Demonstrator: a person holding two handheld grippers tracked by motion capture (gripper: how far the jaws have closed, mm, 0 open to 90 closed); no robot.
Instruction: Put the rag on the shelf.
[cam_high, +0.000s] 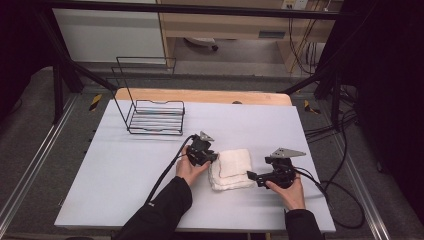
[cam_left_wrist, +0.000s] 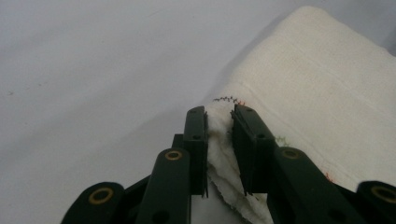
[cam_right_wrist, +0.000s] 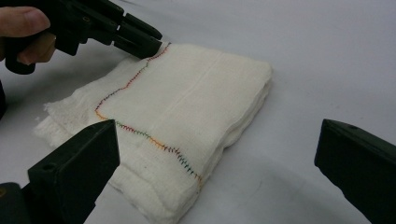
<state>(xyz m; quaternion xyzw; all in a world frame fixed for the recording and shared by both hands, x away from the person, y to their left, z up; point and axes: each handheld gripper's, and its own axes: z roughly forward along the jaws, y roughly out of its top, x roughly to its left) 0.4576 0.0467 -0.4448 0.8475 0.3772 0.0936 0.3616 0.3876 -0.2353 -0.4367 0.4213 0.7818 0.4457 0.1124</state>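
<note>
A white table (cam_high: 125, 170) is carrying a black wire rack (cam_high: 152, 117) at its far left, with a wooden edge showing behind and grey floor around it. A folded white cloth (cam_high: 231, 169) with multicoloured stitching is lying right of centre, between the two grippers. The left gripper (cam_left_wrist: 219, 135) is pinching the cloth's corner edge between its jaws. The right gripper (cam_right_wrist: 219, 168) is sitting beside the cloth's near right edge, its jaws spread wide.

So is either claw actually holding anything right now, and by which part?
Yes. The left claw is shut on the folded white cloth, pinching its stitched edge at a corner. The right claw is open, holding nothing.
</note>
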